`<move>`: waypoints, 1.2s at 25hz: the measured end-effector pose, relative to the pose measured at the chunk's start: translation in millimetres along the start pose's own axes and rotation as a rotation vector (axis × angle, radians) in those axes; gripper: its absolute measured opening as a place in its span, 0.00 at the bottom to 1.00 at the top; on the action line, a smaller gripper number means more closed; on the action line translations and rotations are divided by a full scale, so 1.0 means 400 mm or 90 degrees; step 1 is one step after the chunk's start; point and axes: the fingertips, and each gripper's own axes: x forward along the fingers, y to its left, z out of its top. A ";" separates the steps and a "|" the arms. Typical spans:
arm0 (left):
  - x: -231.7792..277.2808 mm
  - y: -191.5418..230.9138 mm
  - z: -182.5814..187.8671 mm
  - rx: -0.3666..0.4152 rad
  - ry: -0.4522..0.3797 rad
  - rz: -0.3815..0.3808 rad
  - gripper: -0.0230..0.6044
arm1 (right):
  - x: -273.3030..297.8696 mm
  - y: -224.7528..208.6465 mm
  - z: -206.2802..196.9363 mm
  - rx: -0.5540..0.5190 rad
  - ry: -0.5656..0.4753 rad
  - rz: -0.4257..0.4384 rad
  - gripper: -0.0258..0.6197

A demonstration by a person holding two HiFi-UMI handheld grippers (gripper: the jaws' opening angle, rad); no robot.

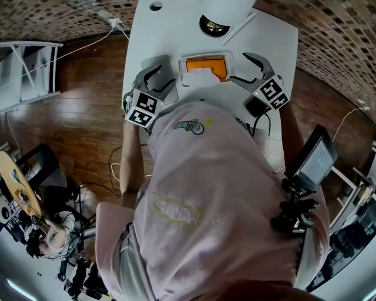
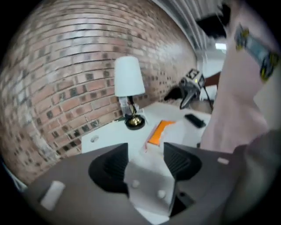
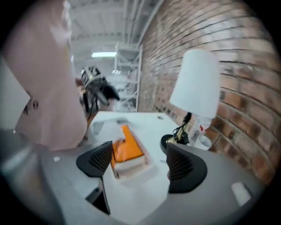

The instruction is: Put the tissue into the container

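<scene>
A shallow container (image 1: 183, 64) with an orange inside sits on the white table (image 1: 270, 41), just ahead of the person's chest. A white tissue (image 1: 202, 75) lies crumpled over the container's near end. My left gripper (image 1: 157, 80) hovers to the left of the container, open and holding nothing. My right gripper (image 1: 251, 69) hovers to its right, also open and empty. In the right gripper view the container (image 3: 131, 169) lies between and beyond the jaws of the right gripper (image 3: 139, 163), with the tissue (image 3: 105, 128) blurred at its far end. The left gripper (image 2: 145, 163) faces the container (image 2: 159, 132) from further off.
A table lamp (image 1: 215, 13) with a white shade and brass base stands at the back of the table, behind the container. A small black device (image 2: 195, 120) lies on the table near the right side. The person's pink shirt (image 1: 223, 194) hides the table's near edge. Brick wall behind.
</scene>
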 end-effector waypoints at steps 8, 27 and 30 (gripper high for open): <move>0.141 -0.093 -0.052 0.140 0.117 -0.109 0.44 | 0.110 0.080 -0.127 -0.176 0.154 0.102 0.64; 0.111 -0.142 -0.150 0.117 0.194 -0.187 0.43 | 0.175 0.096 -0.121 -0.220 0.171 0.180 0.59; 0.098 -0.143 -0.169 0.101 0.191 -0.186 0.43 | 0.174 0.108 -0.127 -0.223 0.189 0.182 0.59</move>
